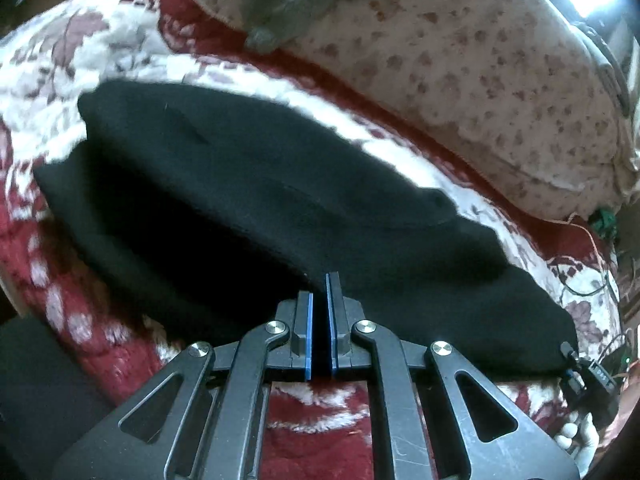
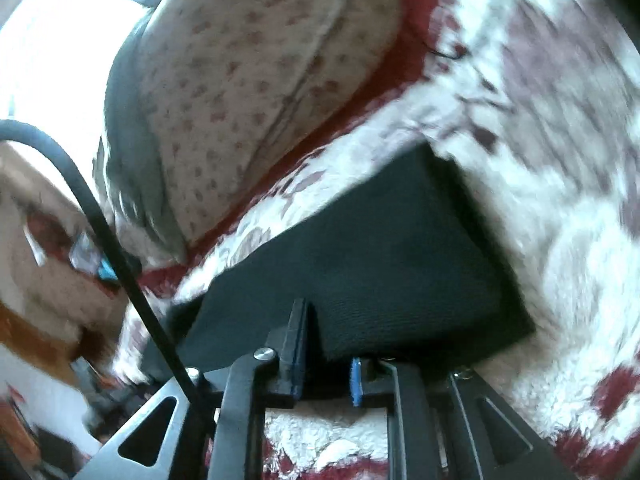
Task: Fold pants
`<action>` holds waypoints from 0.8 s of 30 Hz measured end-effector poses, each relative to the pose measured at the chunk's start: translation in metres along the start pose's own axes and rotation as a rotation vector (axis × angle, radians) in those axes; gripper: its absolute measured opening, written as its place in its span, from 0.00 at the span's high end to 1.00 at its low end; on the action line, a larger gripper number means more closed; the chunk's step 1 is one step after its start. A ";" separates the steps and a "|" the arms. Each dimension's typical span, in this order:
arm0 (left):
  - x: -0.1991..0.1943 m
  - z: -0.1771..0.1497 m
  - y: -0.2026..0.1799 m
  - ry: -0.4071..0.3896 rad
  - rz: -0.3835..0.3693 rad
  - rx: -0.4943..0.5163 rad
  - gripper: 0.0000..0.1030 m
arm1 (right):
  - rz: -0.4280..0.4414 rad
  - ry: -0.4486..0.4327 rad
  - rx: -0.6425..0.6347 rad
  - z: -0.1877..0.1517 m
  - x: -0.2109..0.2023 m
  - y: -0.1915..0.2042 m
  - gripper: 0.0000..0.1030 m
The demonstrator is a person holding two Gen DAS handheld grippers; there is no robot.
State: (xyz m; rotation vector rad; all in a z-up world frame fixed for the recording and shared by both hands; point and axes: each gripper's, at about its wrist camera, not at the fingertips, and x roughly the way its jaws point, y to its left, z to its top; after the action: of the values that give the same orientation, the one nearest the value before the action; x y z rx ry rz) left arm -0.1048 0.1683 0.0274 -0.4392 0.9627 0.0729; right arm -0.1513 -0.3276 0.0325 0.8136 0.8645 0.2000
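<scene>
Left gripper [image 1: 320,288] nearest in left wrist view, jaws pinched together on near edge of black pants [image 1: 248,184], dark cloth showing in the slit between blue pads [image 1: 308,320]. Pants spreading from fingertips out to far left as long dark band, flat on red and white floral blanket [image 1: 80,64]. Right end of pants reaching right gripper [image 1: 570,354] at lower right, white-gloved hand [image 1: 576,436] under it.

Right wrist view: right gripper [image 2: 328,344] with jaws narrowly parted, near edge of pants [image 2: 380,264] sitting in the gap; right pad mostly hidden under cloth, left finger [image 2: 298,336] beside the fold. Cannot tell whether pads press. Pants lying just beyond fingertips as dark squared panel, far corner pointing up-right. Black cable [image 2: 100,216] crossing near left.

Farther off: same blanket [image 2: 540,160] all round, then pale spotted bedding [image 1: 460,80] heaped along far side, gray cloth [image 1: 288,12] on top. Much blur.
</scene>
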 end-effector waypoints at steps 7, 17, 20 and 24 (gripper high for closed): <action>0.002 0.003 -0.005 -0.007 0.014 0.005 0.95 | -0.013 -0.088 0.045 0.016 -0.017 -0.017 0.92; -0.008 -0.004 -0.007 -0.030 0.004 0.031 0.95 | -0.108 -0.119 -0.057 0.015 -0.036 -0.006 0.95; -0.001 -0.005 0.000 -0.007 -0.007 -0.005 0.95 | -0.137 -0.063 0.002 0.010 -0.024 -0.019 0.95; -0.008 -0.004 0.010 0.003 -0.056 -0.042 0.92 | -0.221 -0.106 -0.010 0.014 -0.040 -0.013 0.79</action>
State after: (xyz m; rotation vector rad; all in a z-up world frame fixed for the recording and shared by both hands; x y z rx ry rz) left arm -0.1147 0.1772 0.0282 -0.5047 0.9520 0.0413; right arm -0.1691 -0.3625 0.0524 0.7068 0.8457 -0.0332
